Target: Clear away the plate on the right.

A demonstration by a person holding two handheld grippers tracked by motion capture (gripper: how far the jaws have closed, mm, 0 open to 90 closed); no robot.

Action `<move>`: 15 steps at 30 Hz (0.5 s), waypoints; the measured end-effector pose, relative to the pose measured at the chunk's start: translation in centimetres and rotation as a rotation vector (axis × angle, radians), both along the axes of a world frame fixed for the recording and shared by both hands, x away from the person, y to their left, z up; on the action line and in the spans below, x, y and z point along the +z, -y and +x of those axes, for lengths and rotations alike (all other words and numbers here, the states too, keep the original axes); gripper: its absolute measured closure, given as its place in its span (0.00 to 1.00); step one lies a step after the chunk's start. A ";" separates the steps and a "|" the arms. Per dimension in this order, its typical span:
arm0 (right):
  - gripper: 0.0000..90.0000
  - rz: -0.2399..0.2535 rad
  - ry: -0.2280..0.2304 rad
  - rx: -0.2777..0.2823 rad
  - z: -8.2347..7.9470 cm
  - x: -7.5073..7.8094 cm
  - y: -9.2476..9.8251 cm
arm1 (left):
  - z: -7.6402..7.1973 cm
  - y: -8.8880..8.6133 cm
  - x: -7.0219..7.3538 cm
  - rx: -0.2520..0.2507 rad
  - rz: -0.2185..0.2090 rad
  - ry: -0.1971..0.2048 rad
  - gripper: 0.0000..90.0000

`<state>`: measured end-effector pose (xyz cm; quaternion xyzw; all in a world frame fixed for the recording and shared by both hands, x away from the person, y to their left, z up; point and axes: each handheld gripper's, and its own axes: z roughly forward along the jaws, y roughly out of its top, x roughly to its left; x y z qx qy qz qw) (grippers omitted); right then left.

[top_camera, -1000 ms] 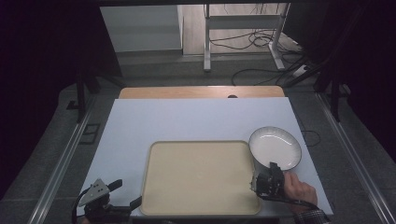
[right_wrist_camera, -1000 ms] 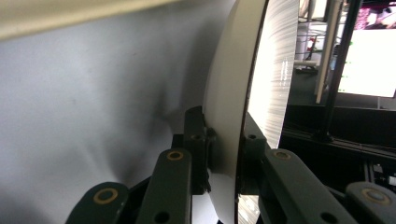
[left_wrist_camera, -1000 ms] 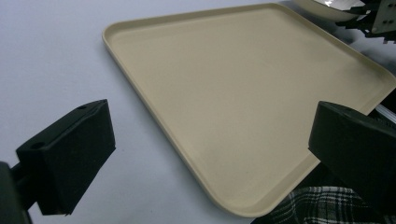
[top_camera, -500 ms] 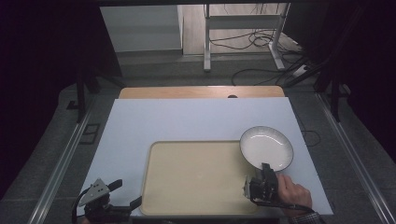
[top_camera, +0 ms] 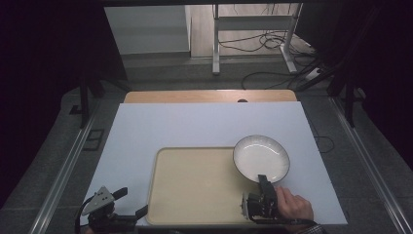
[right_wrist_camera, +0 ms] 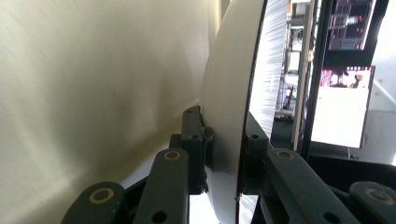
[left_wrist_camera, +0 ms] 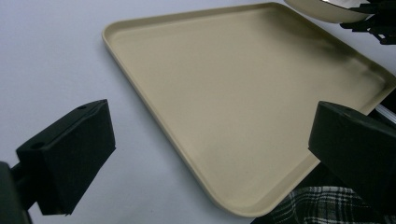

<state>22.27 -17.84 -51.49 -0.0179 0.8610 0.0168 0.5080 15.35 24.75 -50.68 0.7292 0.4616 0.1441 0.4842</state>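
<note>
White table [top_camera: 195,124]; plate [top_camera: 261,157] rim between right gripper [top_camera: 263,181] jaws.

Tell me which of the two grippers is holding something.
The right gripper clamps the white bowl's rim; the left gripper is open beside the tray.

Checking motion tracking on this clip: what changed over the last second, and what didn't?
The right claw, shut on the white bowl's rim, carried it leftward, from beside the beige tray to over the tray's right edge. The gripping hand moved with it. The left claw, open by the tray's near-left corner, stayed put, as did the tray.
</note>
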 end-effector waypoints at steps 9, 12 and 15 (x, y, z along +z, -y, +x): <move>0.86 -0.002 -0.002 0.083 -1.2 -0.2 -2.1 | 0.0 0.0 0.0 -0.001 0.000 -0.001 0.00; 0.85 0.000 -0.007 0.107 -1.5 -0.3 -2.7 | 0.0 0.0 0.0 -0.001 0.000 -0.001 0.00; 0.85 0.001 -0.019 0.127 -1.9 -0.3 -3.3 | 0.0 0.0 0.0 -0.001 0.000 -0.002 0.00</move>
